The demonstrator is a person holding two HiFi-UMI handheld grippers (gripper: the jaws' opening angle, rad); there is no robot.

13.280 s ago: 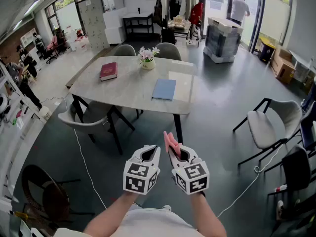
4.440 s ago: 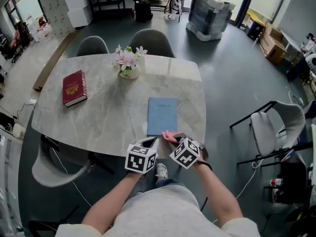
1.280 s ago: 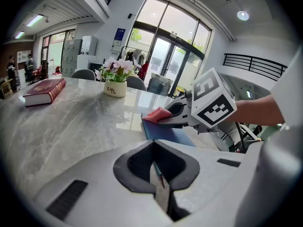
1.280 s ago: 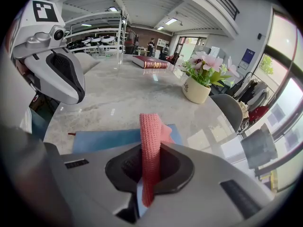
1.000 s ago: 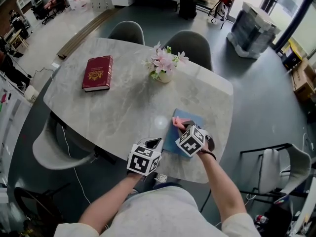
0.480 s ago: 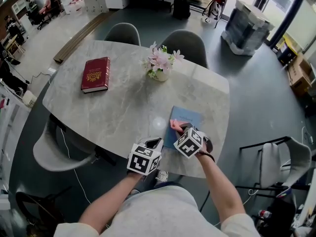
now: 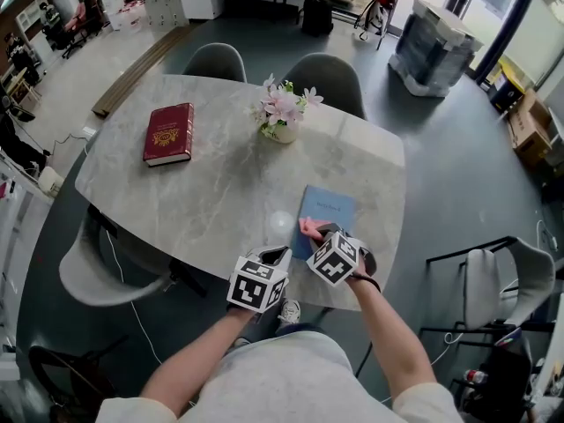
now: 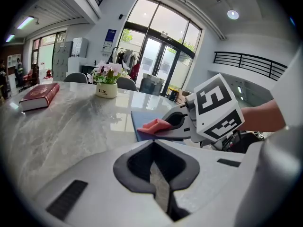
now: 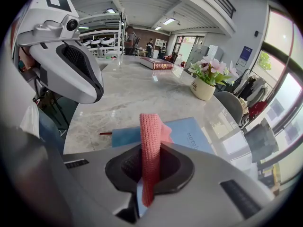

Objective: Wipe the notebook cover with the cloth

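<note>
A light blue notebook (image 7: 324,211) lies on the marble table (image 7: 203,183) near its front right edge, also visible in the right gripper view (image 9: 189,131) and the left gripper view (image 8: 142,122). My right gripper (image 7: 314,233) is shut on a pink cloth (image 7: 308,229), held over the notebook's near left corner. The cloth (image 9: 150,150) stands up between the jaws. My left gripper (image 7: 269,260) is shut with nothing in it, just off the table's front edge, left of the notebook.
A red book (image 7: 167,133) lies at the table's left. A pot of pink flowers (image 7: 282,113) stands at the far middle. Two grey chairs (image 7: 330,82) sit behind the table, another (image 7: 97,271) at the near left. A white chair (image 7: 507,271) stands right.
The right gripper with the cloth has slid slightly toward me and left over the notebook's near corner. The left gripper has stayed in place.
</note>
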